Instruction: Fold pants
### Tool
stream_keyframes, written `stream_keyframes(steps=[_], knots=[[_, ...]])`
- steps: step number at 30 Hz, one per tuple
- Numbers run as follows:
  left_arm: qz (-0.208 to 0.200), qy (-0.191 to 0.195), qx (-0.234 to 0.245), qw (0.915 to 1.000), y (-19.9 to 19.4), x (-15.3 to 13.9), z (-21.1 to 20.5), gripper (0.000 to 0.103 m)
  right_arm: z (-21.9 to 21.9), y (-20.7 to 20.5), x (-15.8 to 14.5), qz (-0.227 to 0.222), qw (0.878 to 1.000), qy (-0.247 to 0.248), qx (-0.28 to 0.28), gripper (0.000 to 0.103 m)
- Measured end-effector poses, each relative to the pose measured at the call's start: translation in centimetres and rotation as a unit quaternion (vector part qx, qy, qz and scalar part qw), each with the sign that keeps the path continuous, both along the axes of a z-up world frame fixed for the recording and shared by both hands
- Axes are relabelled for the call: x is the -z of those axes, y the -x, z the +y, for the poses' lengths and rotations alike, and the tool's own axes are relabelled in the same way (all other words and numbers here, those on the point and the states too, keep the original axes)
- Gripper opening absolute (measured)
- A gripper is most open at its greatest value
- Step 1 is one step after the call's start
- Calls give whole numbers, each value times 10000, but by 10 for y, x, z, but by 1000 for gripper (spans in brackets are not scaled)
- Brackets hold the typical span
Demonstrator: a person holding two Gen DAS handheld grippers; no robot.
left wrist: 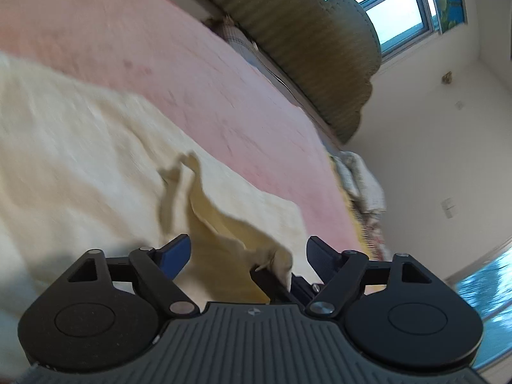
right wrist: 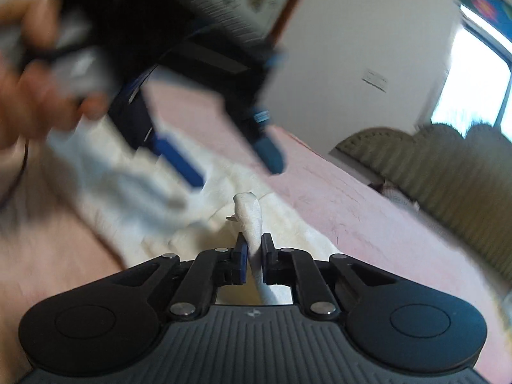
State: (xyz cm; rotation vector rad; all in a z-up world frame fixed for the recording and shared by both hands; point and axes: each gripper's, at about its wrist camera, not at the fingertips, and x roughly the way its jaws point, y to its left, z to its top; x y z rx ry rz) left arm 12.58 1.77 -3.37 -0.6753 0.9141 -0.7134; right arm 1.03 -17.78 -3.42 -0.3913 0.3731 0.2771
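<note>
Plainly the cream pants (right wrist: 272, 220) lie spread on the pink bedspread (right wrist: 368, 204), running from the lower centre of the right wrist view up toward its left side, rumpled and not yet squared. A pinched ridge of the fabric stands up at lower centre, caught between the fingers of the right gripper (right wrist: 254, 257), whose jaws are nearly together and pressing on the cloth.

From the left wrist view the same pants (left wrist: 80, 147) fill the left half of the frame, blurred, with a raised flap of cloth at lower centre. That flap sits between the fingers of the left gripper (left wrist: 246, 252), but the jaws stand wide and neither blue pad presses on it; whether it drapes on the black part just below it, I cannot tell. In the right wrist view this left gripper (right wrist: 236, 163) shows at upper centre, blurred, fingers spread above the fabric, with the person's hand (right wrist: 38, 73) on its handle at upper left.

As a judgement, the fold is at an early or middle stage: 1 edge is gripped, the other side is loose, and no neat layered stack shows. Bringing the gripped edge across and flattening remain.

Beyond the bed, an olive padded headboard (left wrist: 304, 48) and a window (left wrist: 400, 3) sit at upper right.
</note>
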Motion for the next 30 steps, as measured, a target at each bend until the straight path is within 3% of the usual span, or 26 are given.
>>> stream_keyframes(steps=[2, 4, 5, 6, 9, 13, 16, 19, 21, 23, 26, 30], knots=[[354, 393, 50, 9986, -9, 12, -7, 81, -17, 0, -13, 104, 9986, -520, -34, 9], [506, 656, -59, 9965, -16, 24, -14, 77, -25, 2, -18, 156, 9973, -707, -137, 9], [569, 691, -124, 9959, -20, 29, -17, 64, -26, 4, -19, 188, 9969, -739, -189, 9], [638, 660, -141, 9957, -24, 33, -21, 35, -26, 5, -19, 206, 9967, -738, -252, 9], [788, 538, -196, 9952, -29, 42, -27, 5, -21, 3, -13, 338, 9965, -661, -375, 9], [158, -37, -342, 9993, -18, 30, -24, 4, -23, 4, -13, 558, 9945, -620, -634, 11], [-246, -357, -372, 9984, -7, 16, -16, 4, -61, 5, -36, 508, 9827, -1627, -732, 12], [-417, -533, -306, 9972, 1, 10, -16, 4, -103, 0, -48, 353, 9750, -2193, -21, 12], [-535, -752, -262, 9954, 7, 10, -19, 4, -118, -9, -40, 492, 9782, -1897, 692, 12], [-632, -979, -200, 9930, 10, 13, -23, 4, -127, -19, -24, 978, 9753, -1585, 1184, 12], [-431, -1122, -128, 9927, 9, 27, -21, 5, -132, -17, 5, 1654, 9690, -1324, 1269, 12], [-418, -1178, -180, 9920, 8, 35, -19, 6, -132, -6, 6, 1520, 9714, -1226, 1352, 19]])
